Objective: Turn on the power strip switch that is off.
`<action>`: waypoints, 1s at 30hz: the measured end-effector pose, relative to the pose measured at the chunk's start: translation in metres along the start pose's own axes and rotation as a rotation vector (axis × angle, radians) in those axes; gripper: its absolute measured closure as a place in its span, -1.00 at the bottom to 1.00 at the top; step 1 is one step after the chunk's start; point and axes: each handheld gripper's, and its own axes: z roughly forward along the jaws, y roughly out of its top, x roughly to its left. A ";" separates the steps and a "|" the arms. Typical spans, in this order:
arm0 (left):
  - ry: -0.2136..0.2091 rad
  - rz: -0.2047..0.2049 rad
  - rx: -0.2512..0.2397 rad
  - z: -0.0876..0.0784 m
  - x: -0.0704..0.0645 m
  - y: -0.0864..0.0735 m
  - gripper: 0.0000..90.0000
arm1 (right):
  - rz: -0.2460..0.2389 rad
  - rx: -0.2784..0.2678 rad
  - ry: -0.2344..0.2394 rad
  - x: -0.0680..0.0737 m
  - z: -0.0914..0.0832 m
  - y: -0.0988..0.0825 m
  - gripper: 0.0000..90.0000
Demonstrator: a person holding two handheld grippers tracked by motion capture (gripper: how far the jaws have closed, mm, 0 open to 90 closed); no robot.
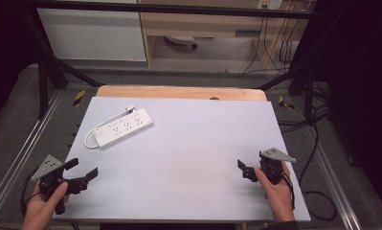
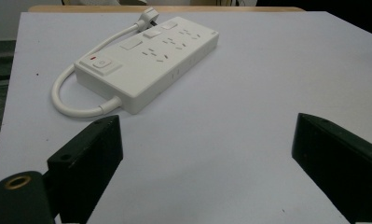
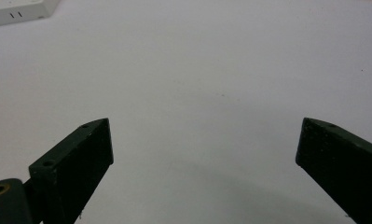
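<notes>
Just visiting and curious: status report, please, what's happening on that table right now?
Left gripper open, empty, near edge. Right gripper open, empty. White power strip flat at far left, cord looped beside it, untouched. Nothing in the way.

A pale grey tabletop [image 1: 193, 158] fills the frame's centre; behind it, at the top, stand a light wooden shelf unit [image 1: 203, 28] and a white cabinet panel [image 1: 93, 36].
</notes>
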 end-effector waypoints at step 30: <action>-0.022 -0.028 -0.048 -0.001 -0.002 0.003 -0.83 | -0.021 0.023 0.000 0.002 0.005 0.000 -0.93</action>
